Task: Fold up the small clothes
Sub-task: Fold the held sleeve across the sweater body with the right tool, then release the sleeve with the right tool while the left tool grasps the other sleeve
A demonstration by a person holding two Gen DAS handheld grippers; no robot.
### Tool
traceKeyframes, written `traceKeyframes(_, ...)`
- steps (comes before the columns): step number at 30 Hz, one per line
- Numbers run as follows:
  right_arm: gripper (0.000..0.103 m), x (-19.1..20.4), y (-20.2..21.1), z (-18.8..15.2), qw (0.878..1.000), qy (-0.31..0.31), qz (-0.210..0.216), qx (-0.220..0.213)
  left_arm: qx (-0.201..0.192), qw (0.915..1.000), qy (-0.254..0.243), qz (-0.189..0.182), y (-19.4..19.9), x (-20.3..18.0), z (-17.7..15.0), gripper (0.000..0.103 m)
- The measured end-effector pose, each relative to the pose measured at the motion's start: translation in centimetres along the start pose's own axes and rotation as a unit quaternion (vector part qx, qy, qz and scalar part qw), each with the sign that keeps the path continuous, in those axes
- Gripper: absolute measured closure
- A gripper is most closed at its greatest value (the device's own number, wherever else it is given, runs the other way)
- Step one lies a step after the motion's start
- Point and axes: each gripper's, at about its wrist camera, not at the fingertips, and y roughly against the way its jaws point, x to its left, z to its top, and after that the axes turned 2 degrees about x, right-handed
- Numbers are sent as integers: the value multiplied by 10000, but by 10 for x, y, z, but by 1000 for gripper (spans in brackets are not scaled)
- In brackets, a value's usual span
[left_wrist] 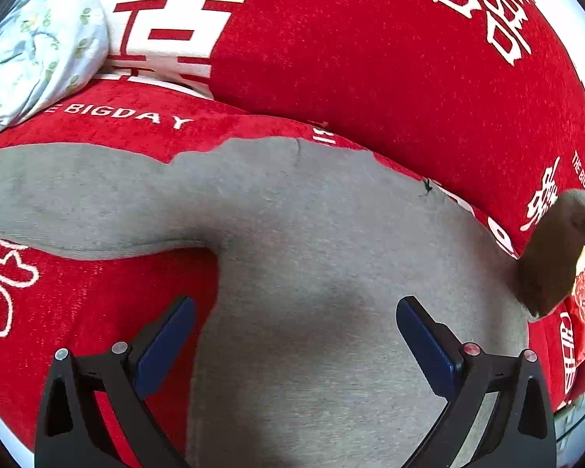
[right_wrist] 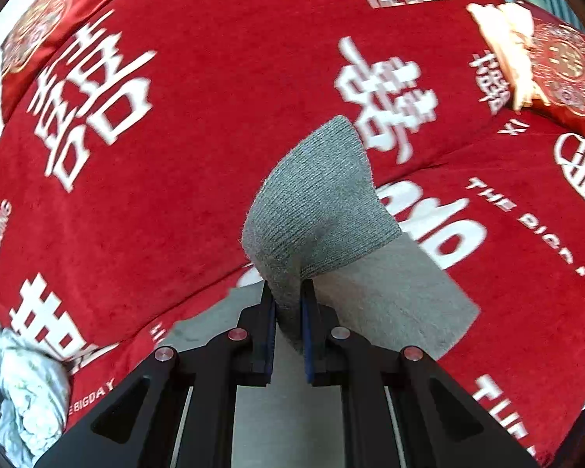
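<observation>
A grey knit garment (left_wrist: 312, 241) lies spread on a red sofa cover with white lettering; one sleeve runs off to the left. My left gripper (left_wrist: 295, 335) hovers open just above the garment's body, nothing between its blue pads. In the right wrist view my right gripper (right_wrist: 288, 300) is shut on the ribbed cuff of the other grey sleeve (right_wrist: 316, 202), which stands lifted and curls over above the jaws. That lifted sleeve end (left_wrist: 550, 257) also shows at the right edge of the left wrist view.
A pale floral cloth bundle (left_wrist: 39, 46) lies at the sofa's far left, also seen as a bundle (right_wrist: 23, 390) low left in the right view. A red patterned cushion (right_wrist: 565, 66) with cream fabric sits at upper right. The red backrest (left_wrist: 370, 46) rises behind the garment.
</observation>
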Motion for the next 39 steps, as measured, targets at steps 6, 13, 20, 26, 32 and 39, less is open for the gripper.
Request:
traceKeyframes(6,91,46,-23,-30,9991,228,261,241,-20,10000,60,50,2,8,4,0)
traceKeyframes(13,91,99,-52,-78,9947,664,499,605,-179,9996,202,88,13,21,10,0)
traceKeyframes(20,91,131,-91,-124,9877,1226,347,902,-49,9985,544,-6,8,39,14,0)
traceKeyframes(26,81,141,-121,-159,9741,1879,252,1236,-8,9980,629,-22,5,44,15,0)
traceKeyframes(32,28,147,-90,-159,9503,2606,1201,1206,56,9976,690,-6,-2,44,15,0)
traceKeyframes(39,28,57,-88,-98,9702,2312,-234,689,102,9983,563,77,-6,39,12,0)
